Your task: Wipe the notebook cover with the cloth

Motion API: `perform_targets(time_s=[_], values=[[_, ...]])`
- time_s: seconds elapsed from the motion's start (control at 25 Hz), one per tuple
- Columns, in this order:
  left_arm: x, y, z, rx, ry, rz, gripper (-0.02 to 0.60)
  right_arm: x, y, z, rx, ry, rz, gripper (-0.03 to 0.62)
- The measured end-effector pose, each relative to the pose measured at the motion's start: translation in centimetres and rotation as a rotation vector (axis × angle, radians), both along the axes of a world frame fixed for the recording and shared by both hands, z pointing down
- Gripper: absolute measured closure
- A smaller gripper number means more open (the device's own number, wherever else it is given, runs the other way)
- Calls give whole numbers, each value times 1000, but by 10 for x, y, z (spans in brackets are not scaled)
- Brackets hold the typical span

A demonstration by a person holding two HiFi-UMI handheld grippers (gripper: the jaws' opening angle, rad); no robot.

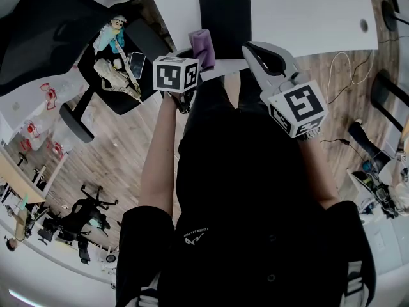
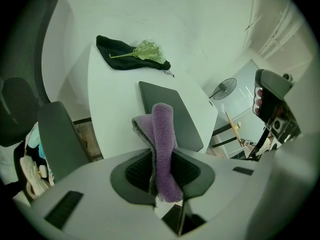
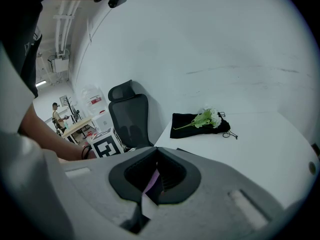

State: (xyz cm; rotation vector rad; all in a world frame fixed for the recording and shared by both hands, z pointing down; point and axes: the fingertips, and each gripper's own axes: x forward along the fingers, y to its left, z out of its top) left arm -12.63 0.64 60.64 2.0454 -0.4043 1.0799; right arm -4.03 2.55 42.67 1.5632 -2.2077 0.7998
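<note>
Left gripper [image 2: 161,170] pinches fuzzy purple cloth [image 2: 163,134]; right gripper [image 3: 155,178] pressed together, empty. Best lay cloth flat on thin black notebook [image 2: 175,115] nr white table [image 2: 112,101] edge.

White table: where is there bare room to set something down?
The white table is bare right of the dark notebook, and between it and the black pouch farther back. Crowded at the near edge, where the left gripper holds the purple cloth.
</note>
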Motion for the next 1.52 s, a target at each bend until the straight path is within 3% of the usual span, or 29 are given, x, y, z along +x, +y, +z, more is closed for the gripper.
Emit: perform_targets(time_s=[0.44,0.88,1.08,1.52], values=[[-8,2,7,-22,-20,-27,494,-1,-2,-2,12,1,-10,589],[-29,-10,7,34,-64,-77,495,0,-4,-3,20,-3,-18,589],[-23,-19,-24,99,24,-132,497,-1,-6,-1,19,-3,-39,589],[-7,-36,-126,348,239,-219,497,2,-15,-12,53,7,-35,589]])
